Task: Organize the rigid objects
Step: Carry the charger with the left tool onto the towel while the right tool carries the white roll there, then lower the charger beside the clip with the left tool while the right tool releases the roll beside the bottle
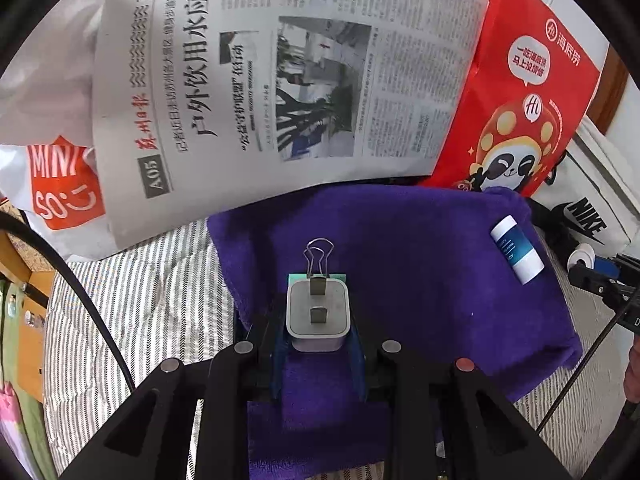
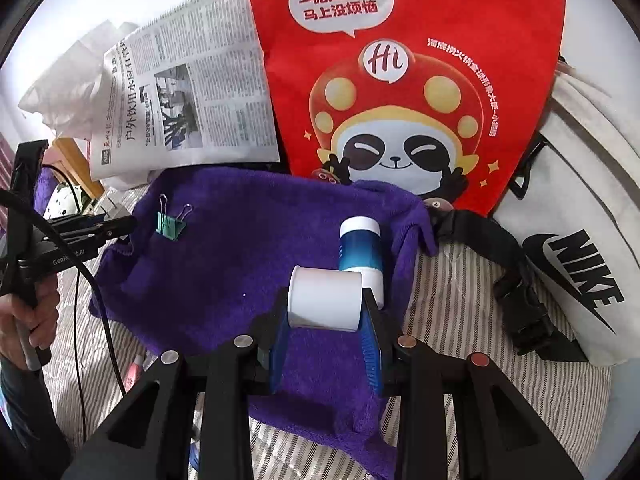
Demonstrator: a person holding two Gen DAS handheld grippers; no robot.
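Note:
My left gripper (image 1: 318, 340) is shut on a white square power adapter (image 1: 318, 314) with its prongs pointing up, held over the purple towel (image 1: 420, 264). A green binder clip (image 1: 318, 270) lies on the towel just beyond the adapter. My right gripper (image 2: 326, 320) is shut on a white cylinder (image 2: 325, 298) lying sideways between the fingers. A blue and white tube (image 2: 360, 250) lies on the towel right behind the cylinder. The tube (image 1: 516, 248) also shows at the towel's right edge in the left wrist view. The binder clip (image 2: 170, 224) lies at the towel's far left.
A newspaper (image 1: 288, 72) leans behind the towel, with a red panda bag (image 2: 404, 80) to its right. A white Nike bag (image 2: 576, 264) and a black strap with buckle (image 2: 516, 280) lie to the right. A white Miniso bag (image 1: 52, 176) is at left. The striped bedsheet (image 1: 132, 304) surrounds the towel.

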